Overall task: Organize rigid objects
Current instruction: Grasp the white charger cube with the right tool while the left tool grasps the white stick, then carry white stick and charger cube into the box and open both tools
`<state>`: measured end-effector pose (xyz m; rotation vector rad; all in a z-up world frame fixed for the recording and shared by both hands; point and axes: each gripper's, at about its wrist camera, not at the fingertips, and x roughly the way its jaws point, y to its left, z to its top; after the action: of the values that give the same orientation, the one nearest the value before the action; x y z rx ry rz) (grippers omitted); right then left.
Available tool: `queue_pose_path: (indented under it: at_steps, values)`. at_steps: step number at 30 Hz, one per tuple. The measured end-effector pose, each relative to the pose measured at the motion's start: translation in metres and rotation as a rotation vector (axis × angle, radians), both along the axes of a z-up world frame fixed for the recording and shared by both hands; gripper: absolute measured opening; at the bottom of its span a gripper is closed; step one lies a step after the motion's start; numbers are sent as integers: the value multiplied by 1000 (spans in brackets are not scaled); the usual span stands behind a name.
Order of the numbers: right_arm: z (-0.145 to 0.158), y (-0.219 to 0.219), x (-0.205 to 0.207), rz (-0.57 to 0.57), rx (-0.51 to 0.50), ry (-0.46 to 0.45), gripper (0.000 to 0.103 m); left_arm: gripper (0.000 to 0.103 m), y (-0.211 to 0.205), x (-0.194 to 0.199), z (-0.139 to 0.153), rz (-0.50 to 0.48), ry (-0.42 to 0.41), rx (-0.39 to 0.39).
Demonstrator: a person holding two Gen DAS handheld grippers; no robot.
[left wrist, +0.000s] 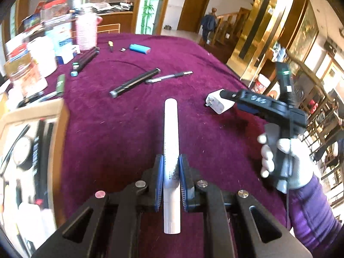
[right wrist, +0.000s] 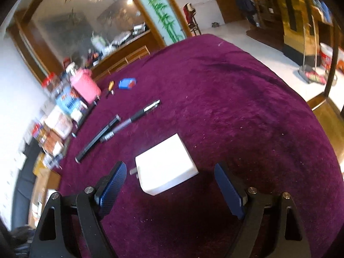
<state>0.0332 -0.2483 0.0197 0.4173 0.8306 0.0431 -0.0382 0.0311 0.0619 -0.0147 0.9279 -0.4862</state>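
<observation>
My left gripper (left wrist: 171,161) is shut on a long white marker (left wrist: 171,142) and holds it above the purple tablecloth (left wrist: 133,129), pointing away from me. My right gripper (right wrist: 169,167) is open, its blue pads either side of a white plug charger (right wrist: 165,163) that lies on the cloth. In the left wrist view the right gripper (left wrist: 231,101) hovers at the charger (left wrist: 217,103). A black pen (left wrist: 135,82) and a silver-black pen (left wrist: 169,77) lie further back; they also show in the right wrist view, the black pen (right wrist: 97,138) and the silver-black pen (right wrist: 131,119).
A cardboard box (left wrist: 28,150) with several items sits at the left. Bottles and packets (left wrist: 43,49) and a pink striped cup (left wrist: 87,32) crowd the far left edge. A blue pack (left wrist: 139,48), a small screwdriver (left wrist: 110,45) and dark pens (left wrist: 85,61) lie at the back.
</observation>
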Motion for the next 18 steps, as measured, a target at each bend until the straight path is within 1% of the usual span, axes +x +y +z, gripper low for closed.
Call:
queue_pose_path:
  at_steps: [4,8,9,10,11,13,15,18]
  values:
    - [4,12,10,19,-101,41,87,14,30,-16,6,37,2,-22]
    - [5,33,23,90,-220,98,87,14,62,-28,10,85,1,-50]
    - [4,40,25,106,-256,111,87,14,71,-32,11,100,-1,-58]
    - [3,48,26,121,-313,122,87,14,77,-34,12,110,-3,-63]
    - [2,52,26,128,-342,123,79,14,85,-37,14,123,-9,-69]
    - [0,57,24,117,-402,135,60,14,100,-42,15,149,-20,-77]
    - [1,54,19,114,-368,134,60,14,115,-46,16,172,-22,-91]
    - [7,51,10,79,-339,121,59,14,133,-51,15,205,-24,-106]
